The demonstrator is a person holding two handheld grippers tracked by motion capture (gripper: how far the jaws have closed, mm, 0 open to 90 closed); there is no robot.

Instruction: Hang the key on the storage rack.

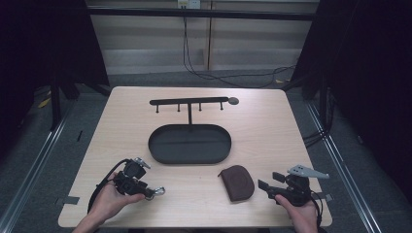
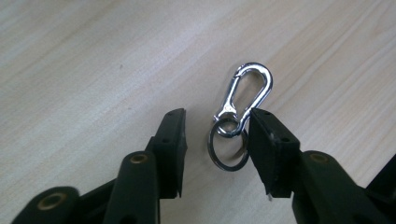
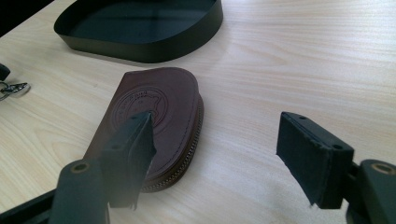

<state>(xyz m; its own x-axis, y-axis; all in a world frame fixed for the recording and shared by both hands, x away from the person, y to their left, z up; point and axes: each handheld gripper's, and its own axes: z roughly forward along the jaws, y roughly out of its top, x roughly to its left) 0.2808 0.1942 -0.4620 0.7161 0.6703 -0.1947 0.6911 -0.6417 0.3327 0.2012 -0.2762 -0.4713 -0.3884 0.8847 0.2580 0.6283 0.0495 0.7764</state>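
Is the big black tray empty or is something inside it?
Empty. The oval black tray shows only its bare dark floor; the brown pouch and the silver key clip lie outside it on the table.

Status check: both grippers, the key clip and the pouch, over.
Left hand-held gripper open, jaws straddling the clip's ring on the table. Right hand-held gripper open, beside the brown pouch. Nothing in the way.
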